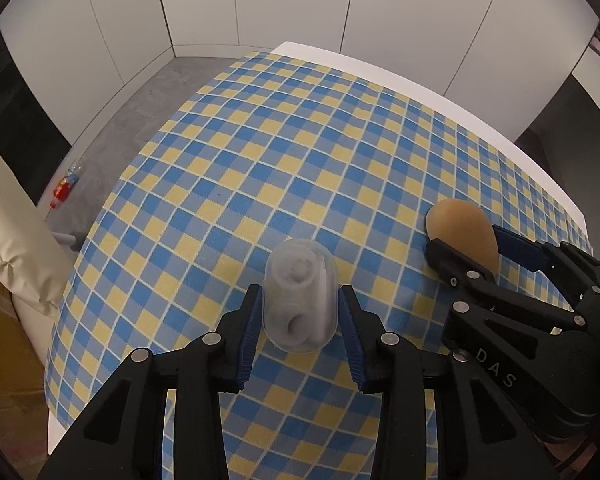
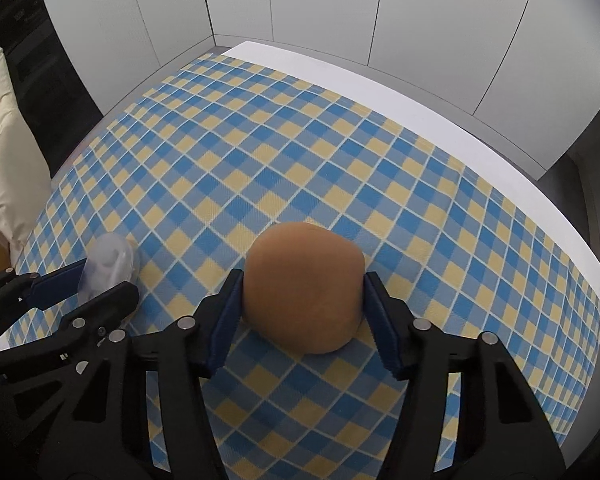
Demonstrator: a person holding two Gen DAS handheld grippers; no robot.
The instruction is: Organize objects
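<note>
A clear plastic capsule (image 1: 300, 320) with pale rolled items inside rests on the blue-and-yellow checked tablecloth (image 1: 284, 152). My left gripper (image 1: 300, 292) is shut on it, one blue pad against each side. To its right a smooth, rounded tan-brown lump (image 2: 304, 292) sits on the cloth. My right gripper (image 2: 303, 277) has it between its fingers, both pads touching its flanks. The left wrist view shows the brown lump (image 1: 460, 224) and the right gripper (image 1: 464, 240) at the right edge. In the right wrist view the capsule (image 2: 108, 256) and left gripper (image 2: 108, 280) appear at the left.
The white table (image 2: 420, 104) shows as a bare strip past the cloth's far edge, with white cabinet doors behind. A cream cushion (image 1: 8, 216) and a cardboard box (image 1: 4, 360) stand left of the table. A small red bottle (image 1: 62, 190) lies on the grey floor.
</note>
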